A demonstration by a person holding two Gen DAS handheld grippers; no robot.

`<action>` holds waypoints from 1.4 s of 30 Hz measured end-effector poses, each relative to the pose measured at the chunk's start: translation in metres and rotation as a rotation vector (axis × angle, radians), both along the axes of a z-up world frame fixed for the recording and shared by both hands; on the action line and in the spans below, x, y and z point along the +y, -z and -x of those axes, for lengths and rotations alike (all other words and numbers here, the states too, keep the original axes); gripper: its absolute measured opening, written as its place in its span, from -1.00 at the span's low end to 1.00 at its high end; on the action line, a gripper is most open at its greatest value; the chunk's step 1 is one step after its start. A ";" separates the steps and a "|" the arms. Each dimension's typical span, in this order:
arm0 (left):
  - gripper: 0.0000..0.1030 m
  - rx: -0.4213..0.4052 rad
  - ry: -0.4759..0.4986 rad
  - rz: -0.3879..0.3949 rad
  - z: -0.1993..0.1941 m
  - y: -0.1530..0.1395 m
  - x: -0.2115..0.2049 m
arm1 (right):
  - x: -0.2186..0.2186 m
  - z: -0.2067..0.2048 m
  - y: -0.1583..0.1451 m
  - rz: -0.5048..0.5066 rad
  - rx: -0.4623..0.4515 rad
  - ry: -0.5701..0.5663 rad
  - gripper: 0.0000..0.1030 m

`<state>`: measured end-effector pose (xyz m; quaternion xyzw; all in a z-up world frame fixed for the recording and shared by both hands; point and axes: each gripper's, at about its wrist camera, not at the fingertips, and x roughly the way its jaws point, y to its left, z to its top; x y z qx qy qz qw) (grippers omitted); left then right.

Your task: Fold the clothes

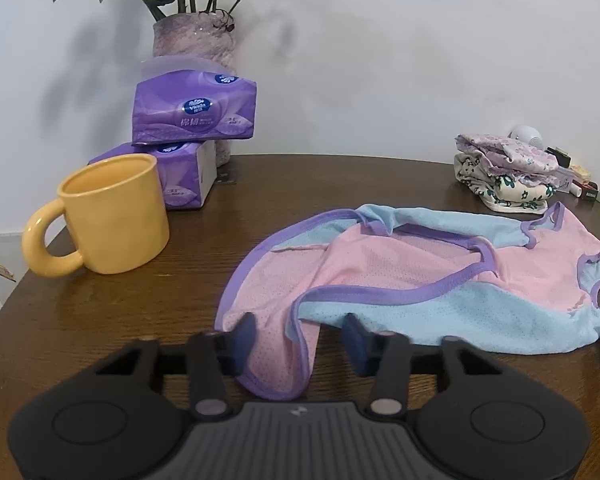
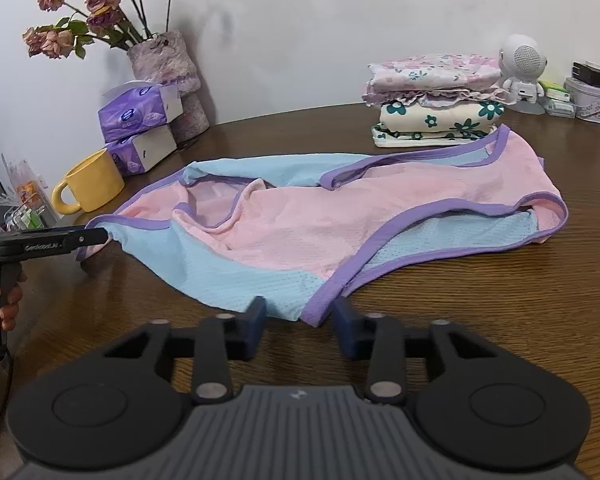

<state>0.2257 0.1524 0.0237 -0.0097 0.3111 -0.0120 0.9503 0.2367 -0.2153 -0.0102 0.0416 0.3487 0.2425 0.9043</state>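
Pink-blue mesh garment (image 2: 300, 216) spread on table (image 2: 500, 300) — right gripper (image 2: 299, 320) wide at its 6 o'clock hem, left gripper (image 1: 300, 338) wide, straddling pink edge; folded stack (image 2: 432, 108) at 1 o'clock.

Table: dark brown wooden tabletop (image 2: 480, 300) with visible grain and a rounded left edge, set against a white wall.
Garment: a pink, blue and purple-trimmed mesh garment (image 2: 300, 216) lies crumpled and spread across the middle of the tabletop.
Folded pile: a stack of folded floral clothes (image 2: 436, 120) sits toward the far right, just behind the garment.
Mug: a yellow mug (image 1: 108, 216) stands upright near the left edge, handle outward.
Tissues: 2 purple tissue packs (image 1: 188, 140), 1 on the other, behind the mug.
Vase: a mottled purple vase (image 2: 168, 80) with dried roses at the far left, by the wall.
Far right corner: a white robot figurine (image 2: 520, 68), a tin (image 2: 592, 100) and small boxes.
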 end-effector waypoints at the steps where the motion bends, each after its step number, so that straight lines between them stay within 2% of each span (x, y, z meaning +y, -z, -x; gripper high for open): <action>1: -0.48 0.003 0.002 -0.001 0.000 0.000 0.000 | 0.001 0.001 0.000 0.002 -0.001 -0.002 -0.53; 2: -0.70 0.005 0.005 -0.002 -0.001 0.001 0.001 | 0.001 0.001 0.000 0.003 -0.002 -0.006 -0.65; 3: -0.84 0.008 0.007 -0.003 -0.001 0.001 0.001 | 0.002 0.002 0.001 0.004 -0.003 -0.009 -0.70; 5: -0.87 0.013 0.012 -0.004 -0.002 0.002 0.002 | 0.000 0.004 0.000 -0.003 -0.006 -0.009 -0.90; 6: -0.92 0.012 0.019 -0.013 -0.001 0.001 0.001 | -0.001 0.004 0.000 -0.008 -0.008 -0.007 -0.94; 11: -0.96 -0.022 0.072 -0.080 0.017 -0.010 -0.004 | -0.013 0.009 -0.009 -0.053 -0.031 0.002 -0.98; 17: -0.96 -0.079 0.150 -0.186 0.068 -0.029 0.004 | -0.048 0.028 -0.026 -0.118 -0.032 0.006 -0.99; 23: -0.96 -0.038 0.223 -0.352 0.126 -0.025 -0.009 | -0.062 0.066 -0.039 -0.082 -0.014 -0.060 -0.99; 28: -0.96 0.002 0.264 -0.421 0.167 -0.016 -0.022 | -0.059 0.105 -0.038 -0.029 -0.002 -0.100 -0.99; 35: -0.96 0.064 0.242 -0.442 0.206 -0.008 -0.026 | -0.063 0.151 -0.028 -0.054 0.079 -0.124 -0.99; 38: -0.96 0.079 0.202 -0.423 0.217 -0.005 -0.024 | -0.071 0.162 -0.025 -0.089 0.119 -0.107 -0.99; 42: -0.96 0.093 0.183 -0.401 0.231 -0.001 -0.024 | -0.075 0.174 -0.023 -0.073 0.131 -0.082 -0.99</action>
